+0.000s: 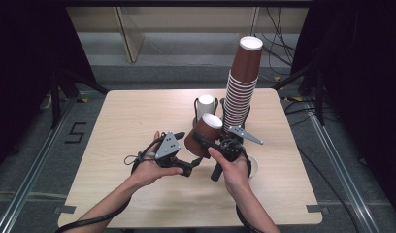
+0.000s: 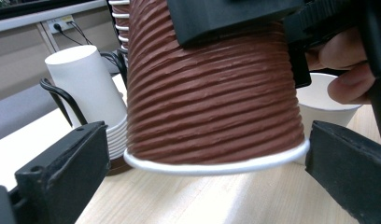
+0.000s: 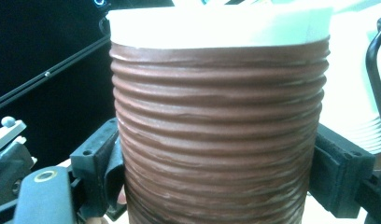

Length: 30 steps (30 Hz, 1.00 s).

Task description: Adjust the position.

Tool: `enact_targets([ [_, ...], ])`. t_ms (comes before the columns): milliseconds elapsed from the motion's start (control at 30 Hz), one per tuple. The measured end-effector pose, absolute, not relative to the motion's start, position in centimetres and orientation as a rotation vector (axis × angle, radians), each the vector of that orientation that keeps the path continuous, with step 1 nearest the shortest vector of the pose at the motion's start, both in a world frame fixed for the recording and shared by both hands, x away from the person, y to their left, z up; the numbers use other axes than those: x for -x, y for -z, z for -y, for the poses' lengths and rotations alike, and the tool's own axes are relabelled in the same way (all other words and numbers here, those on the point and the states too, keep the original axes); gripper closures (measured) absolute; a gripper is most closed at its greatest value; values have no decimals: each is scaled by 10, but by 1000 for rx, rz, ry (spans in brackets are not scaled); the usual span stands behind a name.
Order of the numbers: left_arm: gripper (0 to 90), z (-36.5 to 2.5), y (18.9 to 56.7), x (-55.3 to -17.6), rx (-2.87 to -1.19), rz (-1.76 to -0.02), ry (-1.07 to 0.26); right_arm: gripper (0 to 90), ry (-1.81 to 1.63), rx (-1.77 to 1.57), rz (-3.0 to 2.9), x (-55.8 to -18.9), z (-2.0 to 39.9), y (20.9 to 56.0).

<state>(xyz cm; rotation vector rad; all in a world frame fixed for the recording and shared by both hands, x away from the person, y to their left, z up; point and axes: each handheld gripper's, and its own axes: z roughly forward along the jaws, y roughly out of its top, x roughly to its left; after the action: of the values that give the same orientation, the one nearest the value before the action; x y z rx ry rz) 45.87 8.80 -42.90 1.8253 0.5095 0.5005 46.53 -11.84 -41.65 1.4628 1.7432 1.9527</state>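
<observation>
A brown ribbed paper cup (image 1: 205, 133) hangs upside down and tilted over the middle of the table (image 1: 133, 116). My right gripper (image 1: 206, 141) is shut on its body; in the right gripper view both pads (image 3: 102, 158) press the cup (image 3: 216, 116). My left gripper (image 1: 186, 154) comes in from the left at the cup's white rim. In the left gripper view its jaws stand open on either side of the rim (image 2: 216, 165), and the cup (image 2: 212, 93) sits between them with a small gap on the left.
A tall stack of brown cups (image 1: 242, 87) leans in a black wire holder at the back right. A stack of white cups (image 1: 205, 104) stands beside it in another holder (image 2: 62, 95). An upright white cup (image 1: 253, 166) sits under my right hand.
</observation>
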Motion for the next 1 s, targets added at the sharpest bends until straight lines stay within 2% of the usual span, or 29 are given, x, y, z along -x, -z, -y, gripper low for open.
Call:
enact_targets([
  [867,0,-73,433,-469,-1830,-521,-454,186,-1971,-1485,-1769,-462,110,422],
  [1000,23,-74,433,-469,-1826,-526,-451,181,-1969,-1476,-1777,-463,110,423],
])
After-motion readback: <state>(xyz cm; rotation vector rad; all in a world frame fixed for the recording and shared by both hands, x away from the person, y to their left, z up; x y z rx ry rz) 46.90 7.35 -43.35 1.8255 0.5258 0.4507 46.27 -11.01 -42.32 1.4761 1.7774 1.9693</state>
